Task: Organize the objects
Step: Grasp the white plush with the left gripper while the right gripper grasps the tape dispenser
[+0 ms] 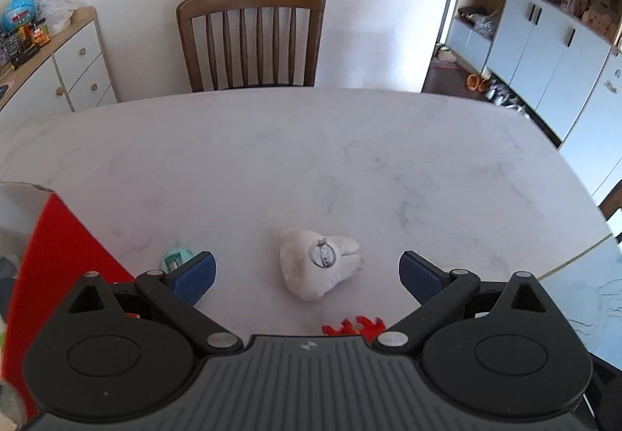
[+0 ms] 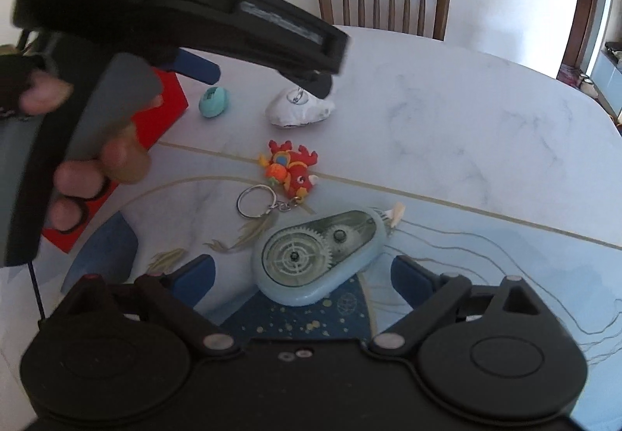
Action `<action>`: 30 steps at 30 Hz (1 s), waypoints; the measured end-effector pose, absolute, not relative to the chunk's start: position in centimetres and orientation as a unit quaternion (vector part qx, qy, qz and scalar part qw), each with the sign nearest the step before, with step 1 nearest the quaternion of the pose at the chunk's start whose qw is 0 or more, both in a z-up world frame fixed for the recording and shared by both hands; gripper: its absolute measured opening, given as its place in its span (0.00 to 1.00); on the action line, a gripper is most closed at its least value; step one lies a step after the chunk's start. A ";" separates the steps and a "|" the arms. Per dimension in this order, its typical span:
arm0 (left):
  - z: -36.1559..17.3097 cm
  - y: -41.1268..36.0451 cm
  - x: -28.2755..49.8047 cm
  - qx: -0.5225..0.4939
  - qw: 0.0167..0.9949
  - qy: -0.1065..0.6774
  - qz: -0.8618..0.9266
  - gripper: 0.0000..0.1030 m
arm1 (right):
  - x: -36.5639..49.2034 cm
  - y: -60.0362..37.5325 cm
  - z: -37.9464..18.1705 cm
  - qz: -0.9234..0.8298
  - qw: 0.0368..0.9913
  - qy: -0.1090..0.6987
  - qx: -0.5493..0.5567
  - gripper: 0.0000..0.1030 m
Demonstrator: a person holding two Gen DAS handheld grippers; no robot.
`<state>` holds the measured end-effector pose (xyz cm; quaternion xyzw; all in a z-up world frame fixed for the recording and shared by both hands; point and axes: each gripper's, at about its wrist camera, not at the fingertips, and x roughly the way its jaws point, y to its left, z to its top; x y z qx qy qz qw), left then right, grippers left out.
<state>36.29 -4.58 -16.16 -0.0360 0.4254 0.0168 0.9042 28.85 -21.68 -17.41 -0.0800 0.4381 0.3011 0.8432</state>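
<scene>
We hold both grippers with fingers spread and grasping nothing. Our left gripper (image 1: 307,271) hovers over the white pouch (image 1: 317,267) on the marble worktop (image 1: 350,158); our right gripper (image 2: 303,275) flanks the blue tape dispenser (image 2: 318,256), near the red keychain (image 2: 291,170).

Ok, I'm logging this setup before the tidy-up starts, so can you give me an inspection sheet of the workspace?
Surface: white marble-look table; a blue patterned mat covers its near part.
Job's things: white pouch, teal egg-shaped item, red dragon keychain, blue correction-tape dispenser on the mat.
Clutter: red box at the left edge.
Grippers: left gripper open above the pouch; right gripper open around the dispenser.
Cables: a thin dark cord.
Surroundings: wooden chair, sideboard, white cabinets.
</scene>
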 end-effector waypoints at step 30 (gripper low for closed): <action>-19.1 -5.9 38.1 -0.020 0.899 0.436 0.014 0.56 | 28.0 -20.0 -18.9 0.240 0.879 0.400 -0.103 0.74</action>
